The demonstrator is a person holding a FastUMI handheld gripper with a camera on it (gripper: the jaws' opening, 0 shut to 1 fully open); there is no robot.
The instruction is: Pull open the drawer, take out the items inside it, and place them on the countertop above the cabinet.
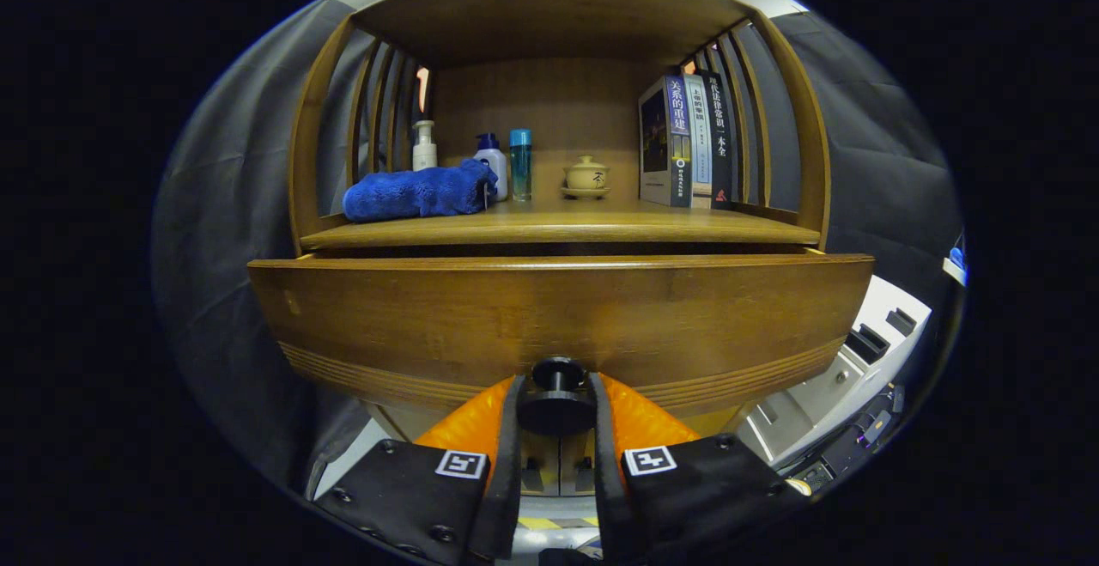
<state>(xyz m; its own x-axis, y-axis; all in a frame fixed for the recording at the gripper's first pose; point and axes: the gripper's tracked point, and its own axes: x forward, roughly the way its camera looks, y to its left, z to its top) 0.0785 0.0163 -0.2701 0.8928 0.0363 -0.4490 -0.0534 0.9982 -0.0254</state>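
The wooden drawer front stands right ahead of me, set slightly forward of the cabinet, with a dark gap under the countertop. Its dark round knob sits between my two fingers. My gripper is shut on the knob, with a finger pressing on each side. The drawer front hides the inside of the drawer, so its contents cannot be seen.
On the countertop lie a folded blue towel, a white pump bottle, a blue-capped white bottle, a teal bottle, a lidded tea bowl and upright books. A white unit stands low to the right.
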